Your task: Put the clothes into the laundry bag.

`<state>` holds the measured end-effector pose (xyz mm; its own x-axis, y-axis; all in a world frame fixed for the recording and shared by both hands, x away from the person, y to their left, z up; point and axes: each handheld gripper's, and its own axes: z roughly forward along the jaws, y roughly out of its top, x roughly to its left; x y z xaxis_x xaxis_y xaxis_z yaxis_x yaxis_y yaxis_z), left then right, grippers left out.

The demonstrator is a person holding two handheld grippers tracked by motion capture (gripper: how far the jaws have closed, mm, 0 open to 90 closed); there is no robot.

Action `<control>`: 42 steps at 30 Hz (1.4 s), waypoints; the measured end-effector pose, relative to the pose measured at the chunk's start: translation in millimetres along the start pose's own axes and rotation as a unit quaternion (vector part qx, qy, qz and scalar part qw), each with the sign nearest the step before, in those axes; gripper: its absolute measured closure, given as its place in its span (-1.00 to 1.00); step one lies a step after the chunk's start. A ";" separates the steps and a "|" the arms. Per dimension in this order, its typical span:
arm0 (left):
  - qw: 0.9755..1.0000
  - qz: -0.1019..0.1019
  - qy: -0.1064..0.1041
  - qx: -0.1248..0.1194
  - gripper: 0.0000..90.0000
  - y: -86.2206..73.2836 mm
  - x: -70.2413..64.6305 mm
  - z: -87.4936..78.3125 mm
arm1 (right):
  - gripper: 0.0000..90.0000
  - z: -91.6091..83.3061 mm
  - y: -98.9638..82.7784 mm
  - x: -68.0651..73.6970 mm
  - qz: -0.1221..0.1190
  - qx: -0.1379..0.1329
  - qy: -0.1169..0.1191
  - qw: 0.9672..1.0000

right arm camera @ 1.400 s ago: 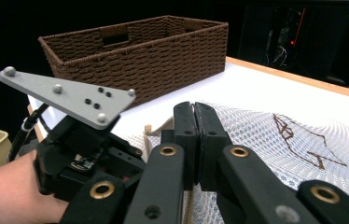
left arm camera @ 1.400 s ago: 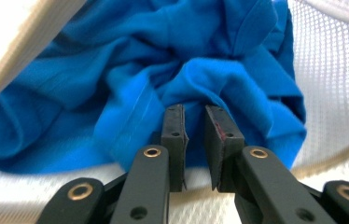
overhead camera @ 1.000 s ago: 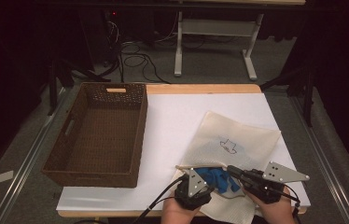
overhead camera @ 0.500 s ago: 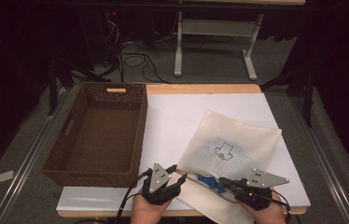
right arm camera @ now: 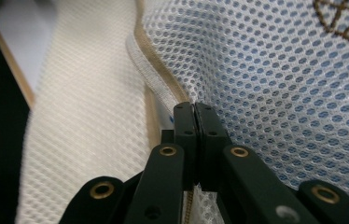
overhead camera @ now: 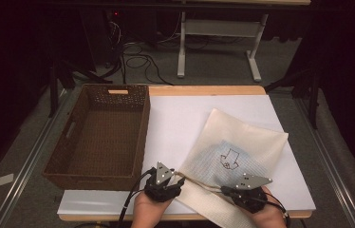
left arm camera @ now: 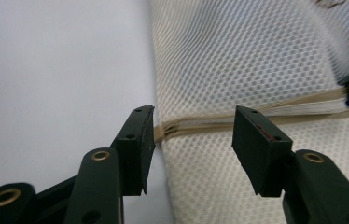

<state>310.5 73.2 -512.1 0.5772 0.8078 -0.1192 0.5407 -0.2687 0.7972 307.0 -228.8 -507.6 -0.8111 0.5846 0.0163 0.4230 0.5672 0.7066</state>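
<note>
Both hands lower and further apart, left gripper [overhead camera: 174, 182] just opening, right gripper [right arm camera: 194, 122] pinching mesh bag [overhead camera: 242, 142] hem.

No readable text; mesh bag [overhead camera: 235, 147] bears an arrow.

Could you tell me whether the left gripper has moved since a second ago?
Yes. The left gripper has shifted left, toward the wicker basket, and its jaws have just been opening beside the mesh bag.
</note>
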 end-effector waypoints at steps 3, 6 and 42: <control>0.999 -0.006 -0.002 0.033 0.10 -2.1 3.6 10.2 | 1.00 1.6 -2.1 -4.2 0.007 0.002 -0.001 1.000; 0.999 -0.004 0.004 0.037 0.35 -4.0 3.2 13.6 | 1.00 1.5 -2.8 -5.6 0.005 0.000 -0.007 1.000; 0.998 0.029 -0.037 -0.045 0.37 1.4 -39.6 -14.1 | 0.58 -45.4 -16.9 -46.3 0.051 -0.059 -0.056 0.995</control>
<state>279.8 48.2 -497.9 0.6510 0.7508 -0.1116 0.4491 -0.2625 0.8540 319.0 -291.8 -488.3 -0.7139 0.7001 0.0175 0.4451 0.4342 0.7832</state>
